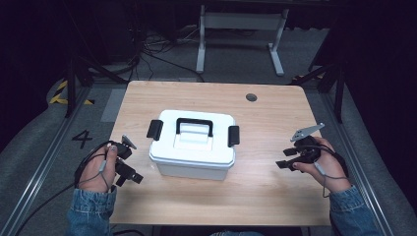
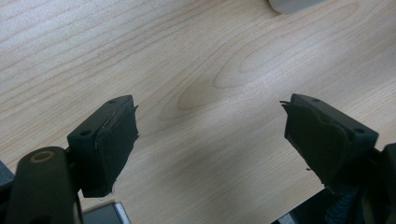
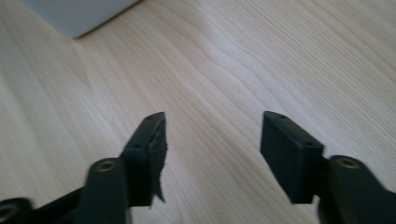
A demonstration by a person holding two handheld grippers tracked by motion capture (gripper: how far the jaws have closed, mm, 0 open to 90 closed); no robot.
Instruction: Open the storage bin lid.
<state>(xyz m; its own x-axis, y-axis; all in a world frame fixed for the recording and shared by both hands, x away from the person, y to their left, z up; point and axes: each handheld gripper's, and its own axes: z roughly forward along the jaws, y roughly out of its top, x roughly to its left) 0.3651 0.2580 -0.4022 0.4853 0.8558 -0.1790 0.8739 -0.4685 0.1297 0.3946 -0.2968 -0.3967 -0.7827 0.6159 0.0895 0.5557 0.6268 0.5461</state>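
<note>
Both grippers, left (image 1: 129,169) and right (image 1: 290,160), hover near the table's (image 1: 275,196) front edge, jaws apart (nothing between), bare wood separating each from the box (image 1: 193,145).

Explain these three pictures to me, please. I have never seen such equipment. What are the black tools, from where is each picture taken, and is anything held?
A person sits at a wooden table and holds a hand tool in each hand. Each tool is a gripper with two black jaws.

The high view looks down from above the person. There the left gripper is at the left and the right gripper at the right. Between them stands a white storage box with a black carry handle and two black latches on its lid.

The other two pictures come from small cameras riding on the grippers, looking along the jaws. In the left gripper view and the right gripper view, the jaws stand apart over bare wood. Nothing is held; neither gripper touches the box.
</note>
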